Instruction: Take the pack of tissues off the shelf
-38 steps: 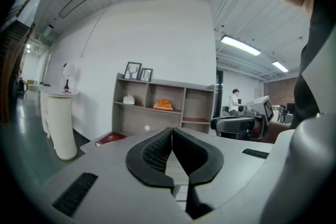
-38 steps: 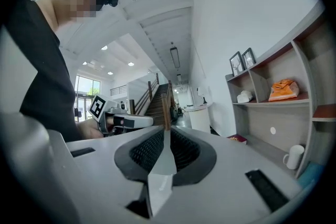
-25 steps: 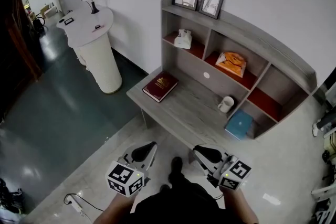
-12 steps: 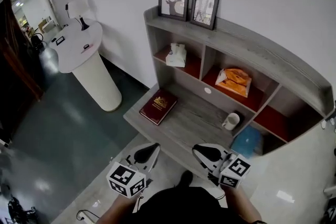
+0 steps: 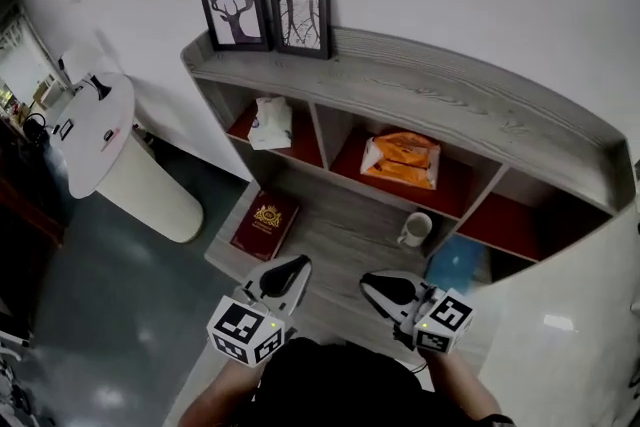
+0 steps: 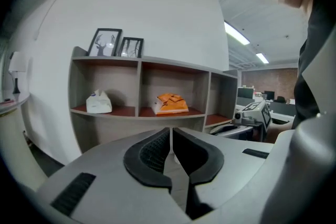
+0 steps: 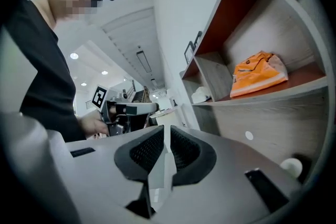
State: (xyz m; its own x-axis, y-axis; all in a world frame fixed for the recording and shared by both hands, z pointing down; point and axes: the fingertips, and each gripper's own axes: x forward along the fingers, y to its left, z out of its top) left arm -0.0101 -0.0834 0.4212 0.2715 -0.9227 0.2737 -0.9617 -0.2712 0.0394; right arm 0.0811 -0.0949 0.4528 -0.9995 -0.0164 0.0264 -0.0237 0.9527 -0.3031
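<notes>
The pack of tissues [image 5: 402,158] is going unheld: the left gripper [image 5: 284,273] and right gripper [image 5: 384,287] are hovering empty with jaws pressed together, over the desk's [image 5: 340,233] near edge, and the orange pack is lying in the shelf's [image 5: 450,100] middle compartment.

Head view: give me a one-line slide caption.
Shut and empty, the left claw and right claw face a grey shelf with a white pack and an orange pack in separate compartments.
</notes>
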